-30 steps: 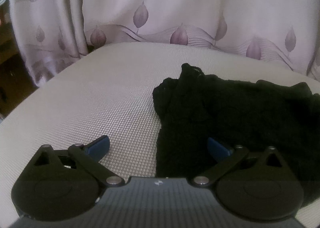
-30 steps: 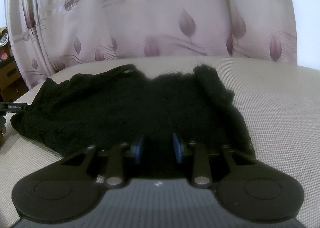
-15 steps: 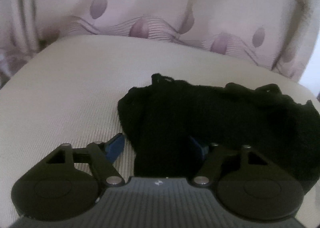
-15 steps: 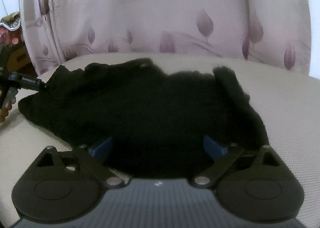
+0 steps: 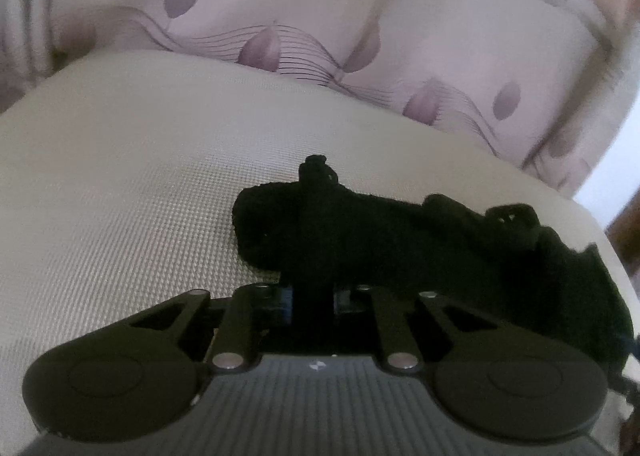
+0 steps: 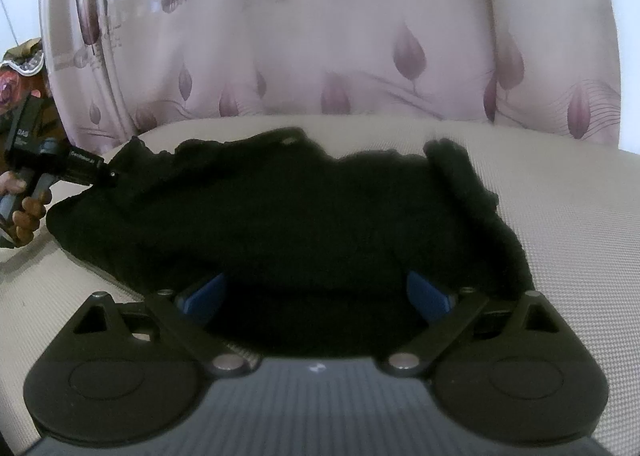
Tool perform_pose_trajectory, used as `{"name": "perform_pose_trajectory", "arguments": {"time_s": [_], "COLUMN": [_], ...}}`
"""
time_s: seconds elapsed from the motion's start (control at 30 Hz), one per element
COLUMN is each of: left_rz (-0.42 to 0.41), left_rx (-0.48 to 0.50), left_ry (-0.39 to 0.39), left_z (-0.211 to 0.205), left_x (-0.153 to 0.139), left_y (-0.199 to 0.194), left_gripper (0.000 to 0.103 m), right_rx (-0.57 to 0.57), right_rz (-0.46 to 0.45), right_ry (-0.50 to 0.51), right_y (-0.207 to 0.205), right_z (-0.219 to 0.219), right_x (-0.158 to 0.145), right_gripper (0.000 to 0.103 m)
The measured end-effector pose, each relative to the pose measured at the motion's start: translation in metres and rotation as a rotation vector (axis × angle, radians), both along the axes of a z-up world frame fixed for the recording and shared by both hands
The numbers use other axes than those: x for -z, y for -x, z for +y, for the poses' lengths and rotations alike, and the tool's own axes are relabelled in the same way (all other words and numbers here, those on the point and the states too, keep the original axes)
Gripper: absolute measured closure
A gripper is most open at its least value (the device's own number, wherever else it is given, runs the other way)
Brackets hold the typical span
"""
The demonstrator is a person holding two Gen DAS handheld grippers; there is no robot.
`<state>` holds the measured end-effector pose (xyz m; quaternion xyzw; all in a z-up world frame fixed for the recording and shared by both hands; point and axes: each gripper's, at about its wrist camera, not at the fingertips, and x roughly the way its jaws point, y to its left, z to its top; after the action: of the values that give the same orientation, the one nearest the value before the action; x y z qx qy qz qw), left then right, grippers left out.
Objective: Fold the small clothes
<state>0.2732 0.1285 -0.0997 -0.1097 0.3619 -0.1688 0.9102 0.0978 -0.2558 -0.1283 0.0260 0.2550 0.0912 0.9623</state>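
On the beige woven cushion (image 6: 560, 224) lay the black garment (image 6: 288, 224), spread wide across the middle and reaching toward the cushion's left edge in the right wrist view. Behind the cushion's far edge hung a pale curtain (image 6: 320, 36) printed with mauve leaves.

Left wrist view: left gripper (image 5: 313, 302) had its jaws drawn nearly together, with a narrow strip of the garment (image 5: 360, 240) pinched between the blue pads. From this side the cloth looked bunched and foreshortened, running away to the right toward the cushion's right edge; a small knot or loop stood up at its far end. Bare cushion (image 5: 120, 184) filled the left half of that view.

Right wrist view: right gripper (image 6: 316, 298) had its jaws spread wide, one blue pad (image 6: 204, 292) at each side, the near edge of the garment lying between them. Pads appeared clear of the cloth; contact could not be confirmed, everything there being black on black. This view alone showed the left gripper from outside (image 6: 76, 168), its tip at the garment's far-left corner, and the person's hand (image 6: 28, 212) around its handle. It also showed a thick rolled hem (image 6: 476, 200) along the garment's right side, unseen from the left camera.
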Motion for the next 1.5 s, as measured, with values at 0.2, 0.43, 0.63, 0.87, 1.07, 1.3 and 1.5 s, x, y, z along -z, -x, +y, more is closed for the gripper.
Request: {"name": "perform_pose_trajectory", "arguments": {"time_s": [0.2, 0.43, 0.63, 0.87, 1.07, 1.3, 1.5], "left_rz": [0.017, 0.032, 0.033, 0.063, 0.082, 0.029, -0.171], "left_rx": [-0.102, -0.113, -0.033, 0.067, 0.164, 0.234, 0.189], "left_ry": [0.025, 0.089, 0.104, 0.116, 0.094, 0.255, 0.307], "left_z": [-0.015, -0.050, -0.106, -0.172, -0.197, -0.165, -0.126], "left_x": [-0.024, -0.060, -0.081, -0.075, -0.055, -0.059, -0.068], "left_y": [0.012, 0.028, 0.046, 0.060, 0.061, 0.072, 0.104], "left_gripper": [0.088, 0.088, 0.089, 0.089, 0.083, 0.068, 0.025], "right_rx": [0.007, -0.004, -0.013, -0.013, -0.027, -0.115, -0.207], "right_rz": [-0.052, -0.173, -0.196, -0.219, -0.227, -0.136, -0.075], "right_ry": [-0.042, -0.155, -0.162, -0.175, -0.193, -0.483, -0.654], "right_y": [0.008, 0.025, 0.027, 0.031, 0.032, 0.024, 0.004], "right_z": [-0.007, -0.024, -0.024, -0.025, -0.027, -0.034, -0.011], "right_x": [-0.003, -0.010, -0.011, -0.011, -0.011, -0.015, -0.015], "right_gripper": [0.005, 0.004, 0.003, 0.003, 0.003, 0.003, 0.003]}}
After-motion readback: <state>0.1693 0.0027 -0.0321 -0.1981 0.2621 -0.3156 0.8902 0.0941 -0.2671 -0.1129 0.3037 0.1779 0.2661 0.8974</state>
